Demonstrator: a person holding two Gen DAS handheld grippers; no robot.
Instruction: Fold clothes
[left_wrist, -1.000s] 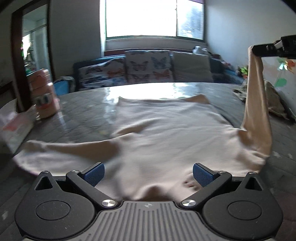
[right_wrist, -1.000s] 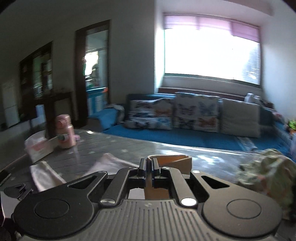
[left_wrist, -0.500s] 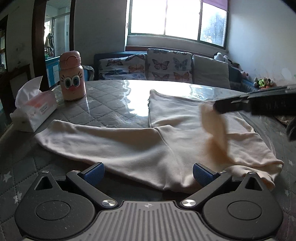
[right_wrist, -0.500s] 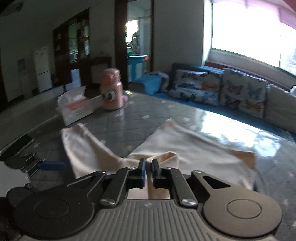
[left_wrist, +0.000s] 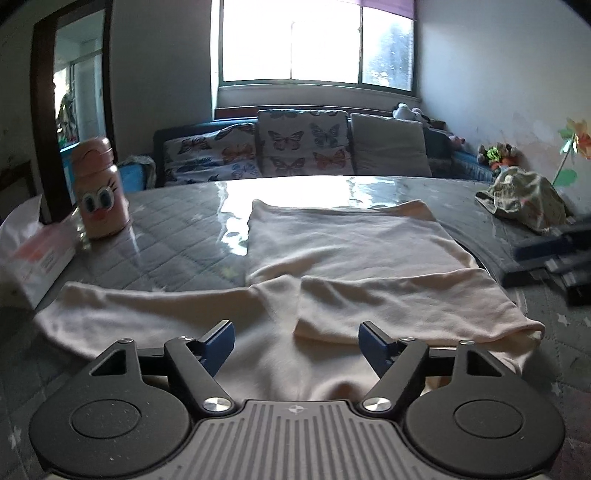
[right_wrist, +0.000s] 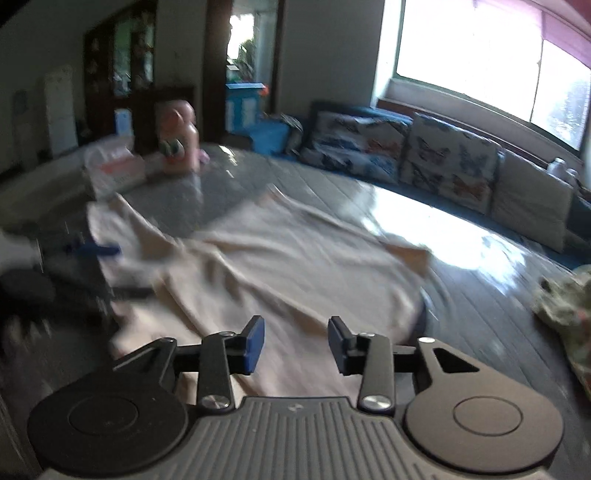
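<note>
**Cream garment spread on the table, one sleeve folded across**

While both claws stand apart above the near edge of the cloth, neither one pinches anything. In the left wrist view the left gripper (left_wrist: 296, 341) has its blue pads (left_wrist: 221, 341) spread wide; its jaws have just been closing somewhat, and only the flat cloth lies below the gap, with no fold caught between the pads. In the right wrist view the right gripper (right_wrist: 296, 345) shows a narrower gap; its jaws have just been opening, and the cloth lies beneath them, not between them. This view is blurred.

Just beyond the left gripper lies the cream long-sleeved top (left_wrist: 347, 240), flat on the grey quilted table (left_wrist: 173, 221). Its right sleeve (left_wrist: 406, 310) is folded across the chest; its left sleeve (left_wrist: 140, 314) stretches out sideways toward the tissue box (left_wrist: 33, 254) at the table's left edge. The right gripper appears as a dark blurred shape at the right margin of the left view.

Farther back, a pink bottle (left_wrist: 98, 192) with cartoon eyes stands beside the tissue box. A crumpled patterned garment (left_wrist: 524, 199) rests on the far right of the table, well apart from the top. Beyond the table, a sofa (left_wrist: 295, 147) with butterfly cushions sits under a bright window (left_wrist: 317, 40).
</note>
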